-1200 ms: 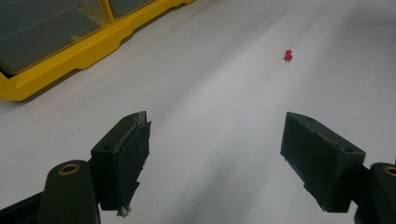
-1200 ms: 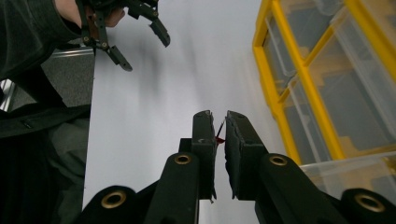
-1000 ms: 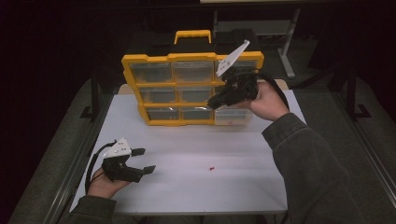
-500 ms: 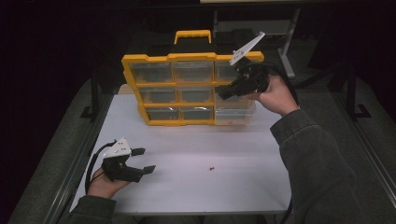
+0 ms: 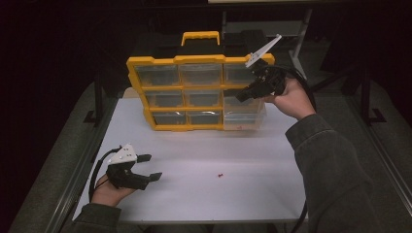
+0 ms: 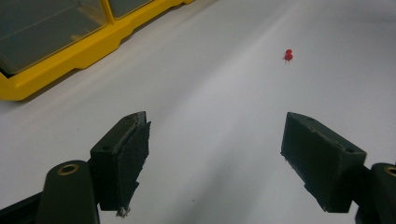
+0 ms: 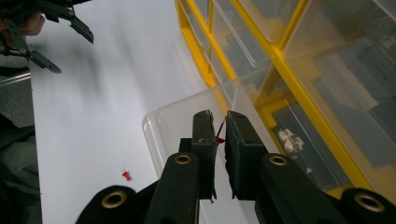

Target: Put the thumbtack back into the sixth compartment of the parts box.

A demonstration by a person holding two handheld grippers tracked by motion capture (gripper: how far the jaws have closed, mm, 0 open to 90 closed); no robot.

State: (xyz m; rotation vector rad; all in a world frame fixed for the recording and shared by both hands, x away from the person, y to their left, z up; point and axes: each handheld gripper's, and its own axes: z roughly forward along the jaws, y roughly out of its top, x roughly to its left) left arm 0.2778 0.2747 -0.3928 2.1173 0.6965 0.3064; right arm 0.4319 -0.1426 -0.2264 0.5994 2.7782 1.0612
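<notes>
A yellow organizer with clear drawers stands upright at the back of the white table. Its bottom-right drawer is pulled out. My right gripper hovers in front of the organizer's right column, above that drawer. It is shut on a small red pushpin, pinched between the pads. A second red pushpin lies loose on the table. My left gripper rests low at the front left, open and empty, with the loose pushpin ahead of it.
The organizer's black and yellow handle rises behind its top edge. A dark metal frame runs along the table's left side. The person's right sleeve covers the table's front right corner.
My right gripper has moved to the right across the organizer's front, still holding the pushpin. The left gripper has stayed where it was.
</notes>
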